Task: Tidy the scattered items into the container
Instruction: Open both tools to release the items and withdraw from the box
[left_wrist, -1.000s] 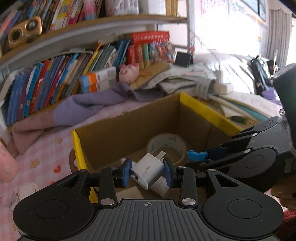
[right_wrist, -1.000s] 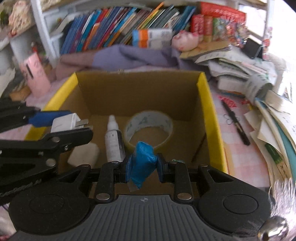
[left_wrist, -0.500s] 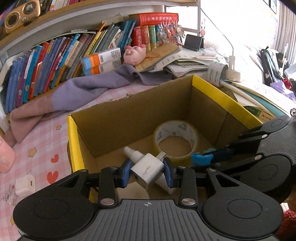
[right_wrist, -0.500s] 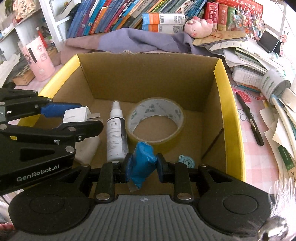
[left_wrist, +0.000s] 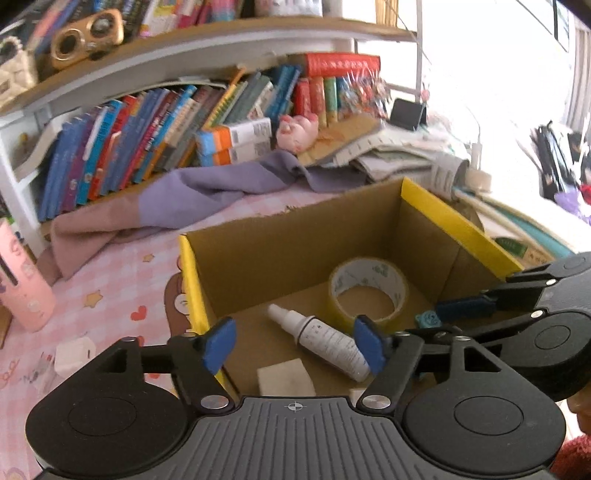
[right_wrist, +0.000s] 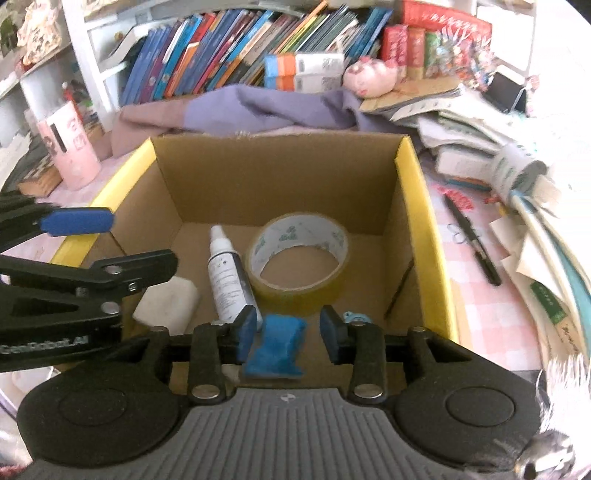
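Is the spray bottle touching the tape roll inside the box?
Touching. The right wrist view shows the spray bottle lying against the tape roll's left side, no gap.

In the box (right_wrist: 417, 221), the tape roll (right_wrist: 299, 258) lies toward its right wall, the bottle (right_wrist: 227, 277) just left of it, the pad (right_wrist: 166, 304) by the left wall. My claws hover over the near edge.

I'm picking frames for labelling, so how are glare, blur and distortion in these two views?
Left wrist: the window at upper right is blown out white, the shelf bows from fisheye, and books look soft. Right wrist: glare washes out the right edge, and papers there smear.
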